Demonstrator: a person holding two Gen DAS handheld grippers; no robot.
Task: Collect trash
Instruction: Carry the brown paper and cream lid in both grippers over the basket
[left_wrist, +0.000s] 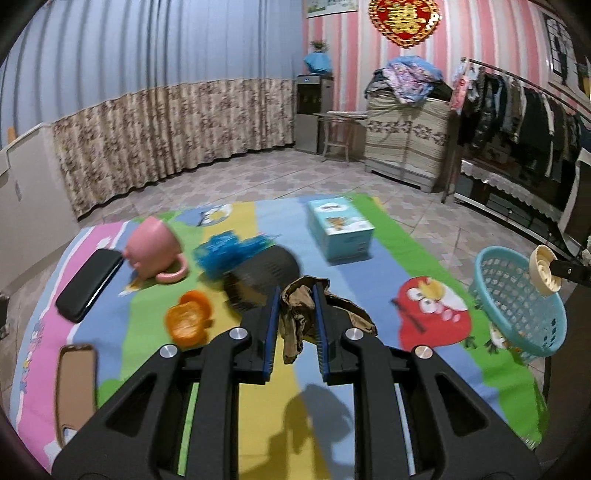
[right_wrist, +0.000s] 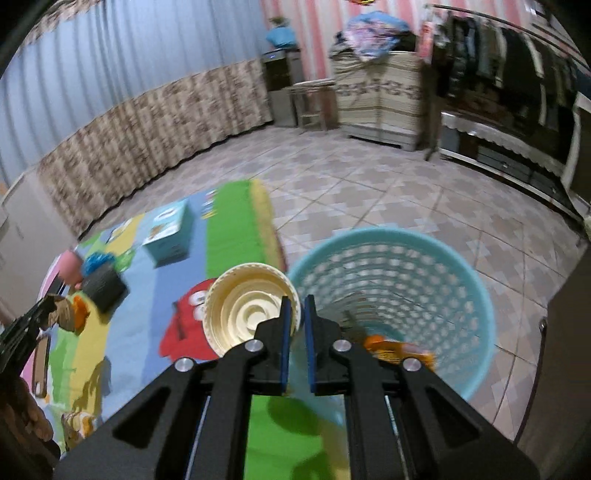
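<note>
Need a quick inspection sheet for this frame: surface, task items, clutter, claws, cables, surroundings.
Surface: colourful cartoon mat on the table, tiled floor beyond.
Job's things: teal basket past the mat's right edge, orange wrapper already inside; orange peel lying on the mat.
Clutter: tipped pink mug, black phone, tissue box, blue scrubber, black round item.
Claws: left claw shut on crumpled brown paper; right claw shut on the rim of a cream cup, beside the basket's rim.
Cables: nothing seen.
Surroundings: curtain, water dispenser, clothes rack.
</note>
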